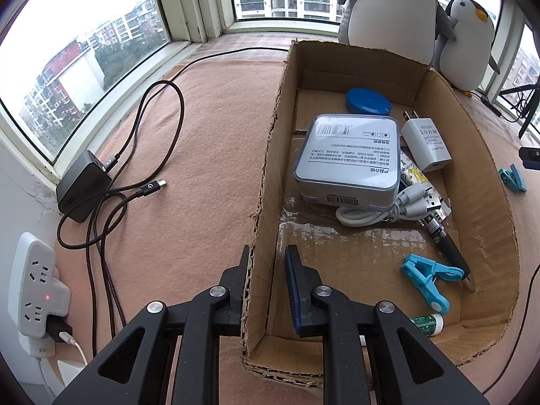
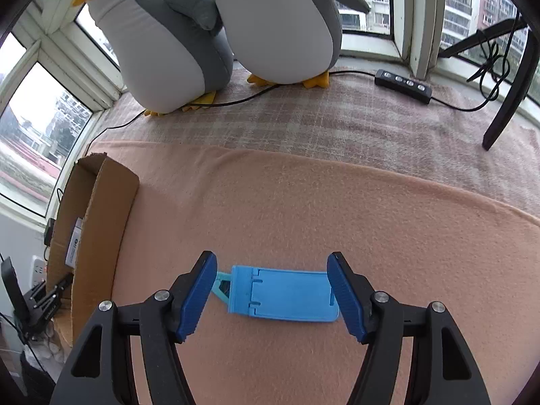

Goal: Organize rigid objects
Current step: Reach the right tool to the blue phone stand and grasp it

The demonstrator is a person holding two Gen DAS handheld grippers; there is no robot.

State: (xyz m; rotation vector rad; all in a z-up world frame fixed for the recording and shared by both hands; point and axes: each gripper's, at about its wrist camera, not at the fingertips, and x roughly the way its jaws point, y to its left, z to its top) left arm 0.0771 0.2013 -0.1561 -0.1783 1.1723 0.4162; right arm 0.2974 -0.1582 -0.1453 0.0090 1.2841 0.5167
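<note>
An open cardboard box (image 1: 486, 182) lies on the peach blanket. My left gripper (image 1: 266, 270) is shut on its left wall, one finger outside and one inside. The box holds a grey square case (image 1: 351, 158), a blue round lid (image 1: 368, 101), a white charger (image 1: 427, 143), a white cable (image 1: 388, 209), a black pen (image 1: 445, 243), a blue clip (image 1: 428, 280) and a green tube (image 1: 427, 324). To the right of the box, a blue folding stand (image 2: 283, 295) lies flat on the blanket. My right gripper (image 2: 271, 290) is open and straddles it, one pad at each end.
Two plush penguins (image 2: 189, 44) stand by the windows behind the box (image 2: 91, 222). A black inline switch (image 2: 403, 84) with its cord and a dark stand leg (image 2: 506, 101) are at the back right. Left of the box lie a black charger (image 1: 82, 190), a looped cable and a white power strip (image 1: 33, 290).
</note>
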